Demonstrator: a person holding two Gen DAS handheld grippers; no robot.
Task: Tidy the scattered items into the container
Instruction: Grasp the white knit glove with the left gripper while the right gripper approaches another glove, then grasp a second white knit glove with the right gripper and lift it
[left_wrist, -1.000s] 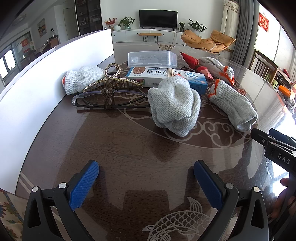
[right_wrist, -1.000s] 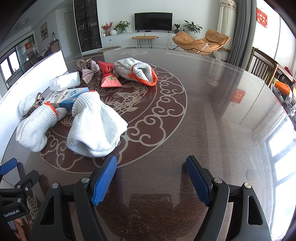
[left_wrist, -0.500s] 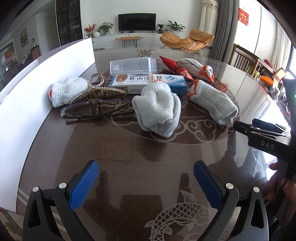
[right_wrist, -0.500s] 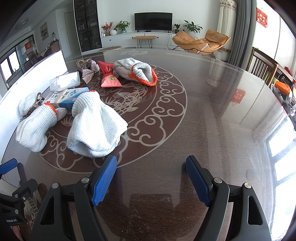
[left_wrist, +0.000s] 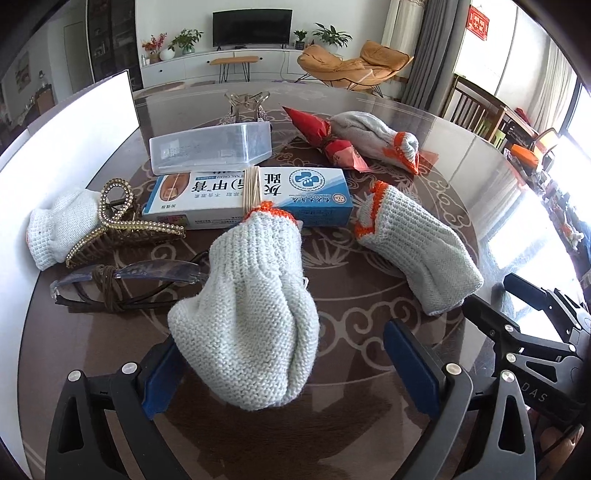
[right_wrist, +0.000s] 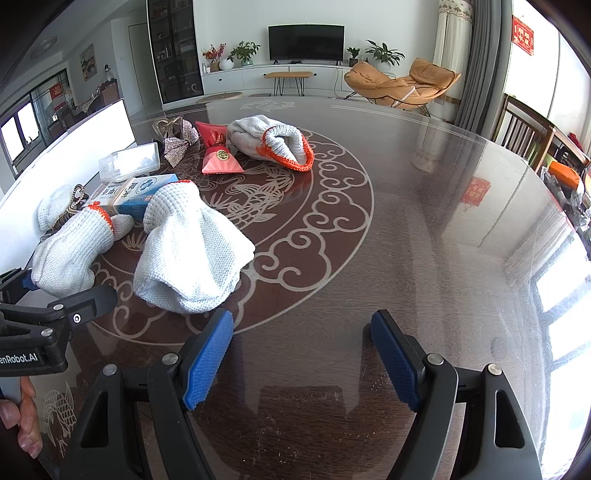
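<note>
glove (left_wrist: 251, 314) before box (left_wrist: 236, 199) | case (left_wrist: 210, 147) behind box

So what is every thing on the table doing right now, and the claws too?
Left claw: closing around the near glove, not yet squeezing.
Near glove: bunched, lying between the claw's pads.
Right claw: open, nothing in it.
Clear box: lid on.
Cream box: closed, rubber bands around it.
Glasses: folded, tied with cord.
Hair clip: shut.
</note>
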